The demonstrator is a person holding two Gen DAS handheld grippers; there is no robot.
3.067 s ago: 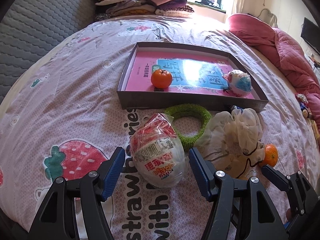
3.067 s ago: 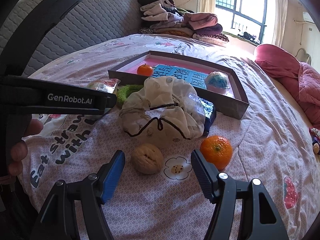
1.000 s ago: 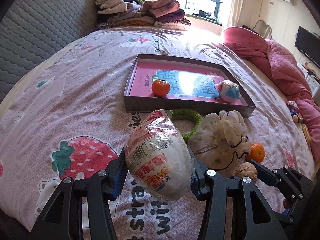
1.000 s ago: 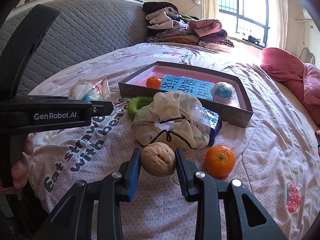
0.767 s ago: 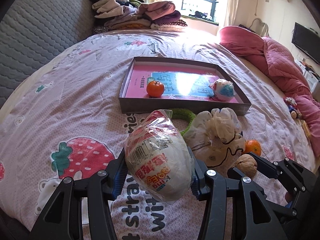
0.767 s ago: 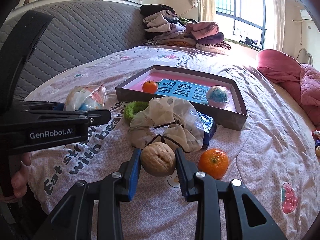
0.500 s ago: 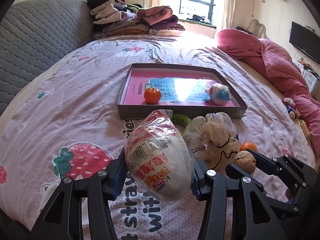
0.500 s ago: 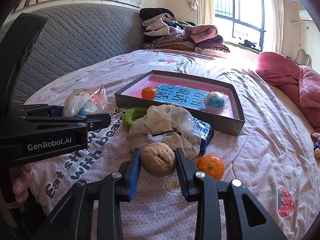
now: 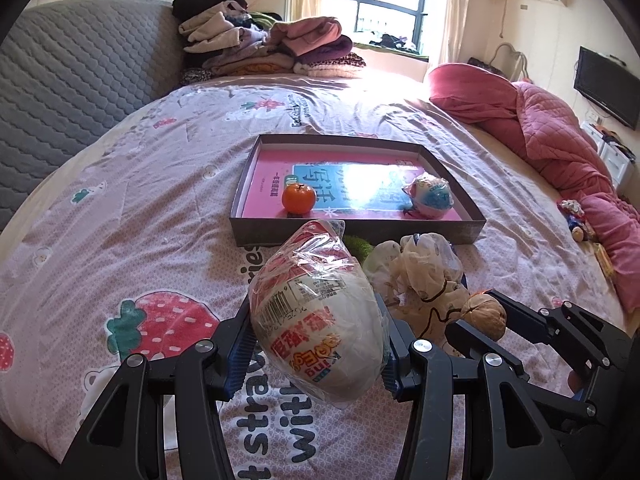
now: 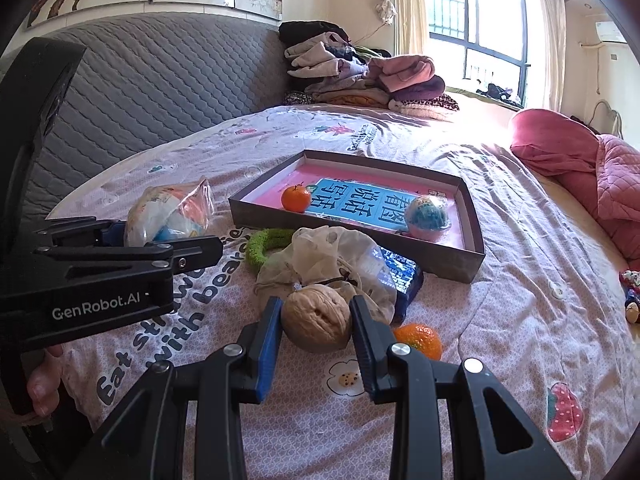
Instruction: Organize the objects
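Clearly both loads are up off the bed: the left gripper (image 9: pixel 316 344) clamps the wrapped egg toy (image 9: pixel 318 316), the right gripper (image 10: pixel 314 326) pinches the walnut (image 10: pixel 316 316). Next, I judge, carry them over the tray (image 10: pixel 474 240) wall and release inside.

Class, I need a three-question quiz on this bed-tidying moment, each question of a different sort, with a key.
1. True or false: the right gripper is shut on a walnut.
2. Which thing does the left gripper hold? A) the wrapped egg B) a green ring C) a tangerine
3. Fill in: the box on the bed holds a tangerine and a small wrapped ____.

Key: 1 true. 2 A. 3 egg.
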